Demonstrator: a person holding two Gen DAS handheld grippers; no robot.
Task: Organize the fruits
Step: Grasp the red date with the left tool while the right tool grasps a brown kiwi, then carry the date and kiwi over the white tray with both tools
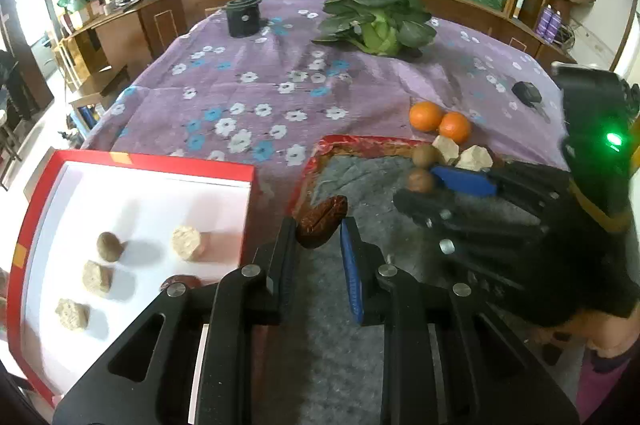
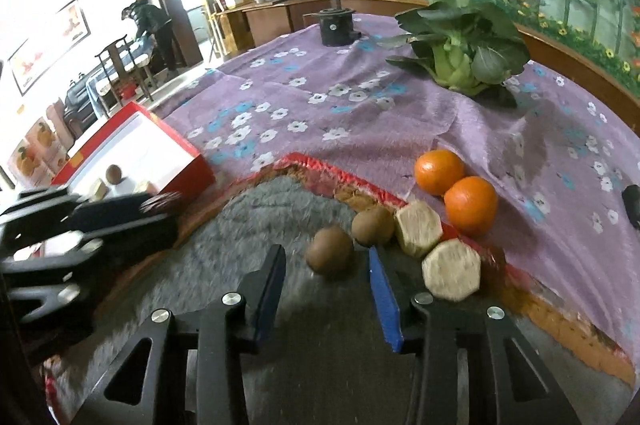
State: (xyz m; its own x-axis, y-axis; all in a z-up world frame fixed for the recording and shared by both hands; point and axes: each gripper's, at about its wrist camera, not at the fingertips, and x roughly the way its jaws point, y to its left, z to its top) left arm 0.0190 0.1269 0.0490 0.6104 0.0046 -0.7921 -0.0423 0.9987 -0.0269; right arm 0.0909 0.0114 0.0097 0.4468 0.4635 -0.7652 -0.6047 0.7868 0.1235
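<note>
My left gripper (image 1: 320, 229) is shut on a dark red date (image 1: 322, 221) and holds it over the grey mat (image 1: 360, 185), beside the red box (image 1: 132, 161). The box holds a kiwi (image 1: 109, 246), another date (image 1: 182, 281) and three beige blocks (image 1: 188, 242). My right gripper (image 2: 326, 265) is open, its jaws either side of a brown kiwi (image 2: 329, 254) on the mat. A second kiwi (image 2: 373, 225), two beige blocks (image 2: 418, 227) and two oranges (image 2: 470, 205) lie just beyond. The left gripper (image 2: 160, 203) shows blurred in the right wrist view.
A leafy green vegetable (image 1: 376, 21) and a black cylinder (image 1: 243, 17) stand at the far side of the purple flowered tablecloth (image 1: 248, 97). A small black object (image 1: 527, 93) lies at the right. Wooden shelves and a planter wall surround the table.
</note>
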